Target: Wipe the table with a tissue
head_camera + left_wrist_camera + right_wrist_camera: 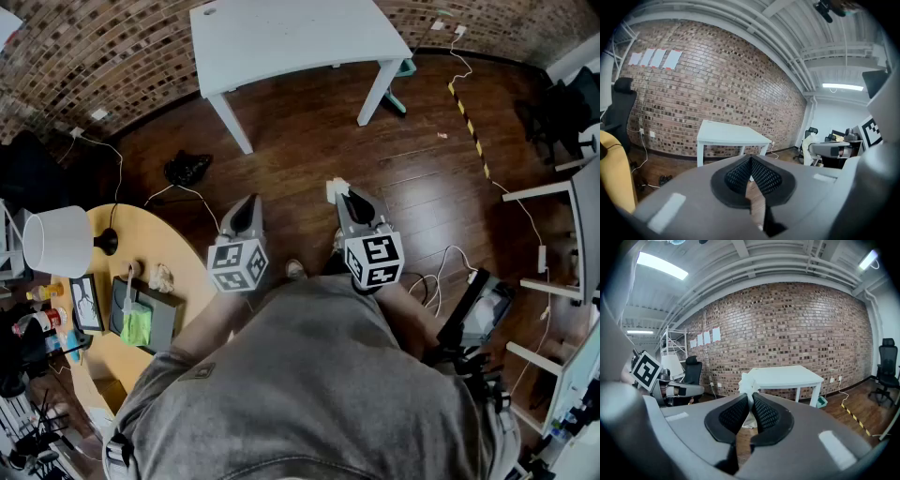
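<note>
Right gripper [750, 404] has its jaws clamped tight on the tissue [748, 380], carried mid-frame ready for wiping, left gripper [751, 161] is pinched closed on nothing, and the white table [291, 37] sits well off at the top.

The tissue [747, 380] is showing only as a white tuft above the pads of the right gripper [750, 397] and a strip below them; the rest is lying hidden between them. In the head view the person's torso [319, 394] is covering the near side of the yellow table [183, 267]. The picture's top edge is cutting off the white table [291, 37]. The bottles [37, 319] at the left edge are showing too small to identify.
</note>
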